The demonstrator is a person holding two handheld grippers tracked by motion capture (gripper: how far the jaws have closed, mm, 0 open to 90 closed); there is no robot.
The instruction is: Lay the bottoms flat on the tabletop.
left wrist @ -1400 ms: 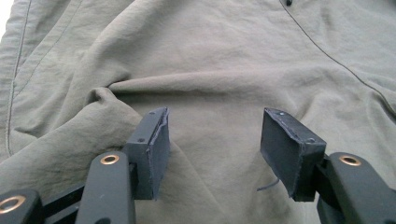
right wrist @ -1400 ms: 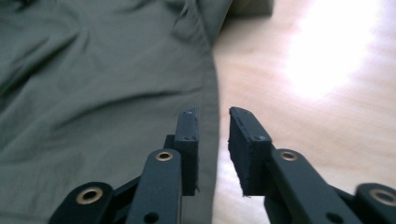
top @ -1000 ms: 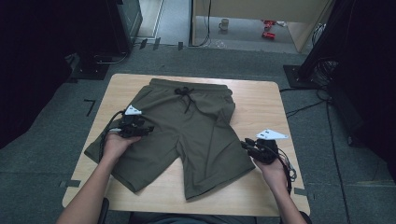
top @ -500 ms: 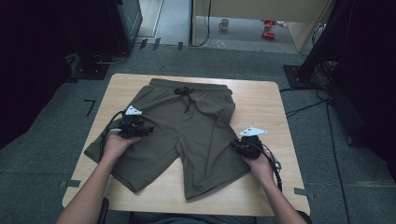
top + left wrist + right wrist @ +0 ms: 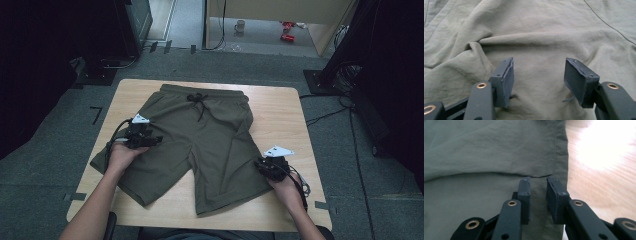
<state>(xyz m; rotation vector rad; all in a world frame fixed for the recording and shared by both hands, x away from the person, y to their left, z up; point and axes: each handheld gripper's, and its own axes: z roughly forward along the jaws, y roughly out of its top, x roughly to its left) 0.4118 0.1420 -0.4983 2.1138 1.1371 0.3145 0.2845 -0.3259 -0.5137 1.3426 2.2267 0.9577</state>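
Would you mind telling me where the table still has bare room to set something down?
Bare table runs right of the shorts, up to the far right corner. A narrower strip lies left of the waistband. The near edge is crowded by both hems, the left gripper and right gripper.

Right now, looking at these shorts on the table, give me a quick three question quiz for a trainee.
1. True or false: the shorts lie spread flat on the wooden table.
2. Which gripper has its jaws set wider apart? A: left gripper. B: right gripper.
3. Fill in: the right gripper's jaws straddle the shorts' outer ____, beside bare table.

Key:
1. True; waistband and drawstring point away from the person.
2. A; the left jaws stand well apart over the fabric, the right jaws show a narrow gap.
3. Edge, where the side seam runs.
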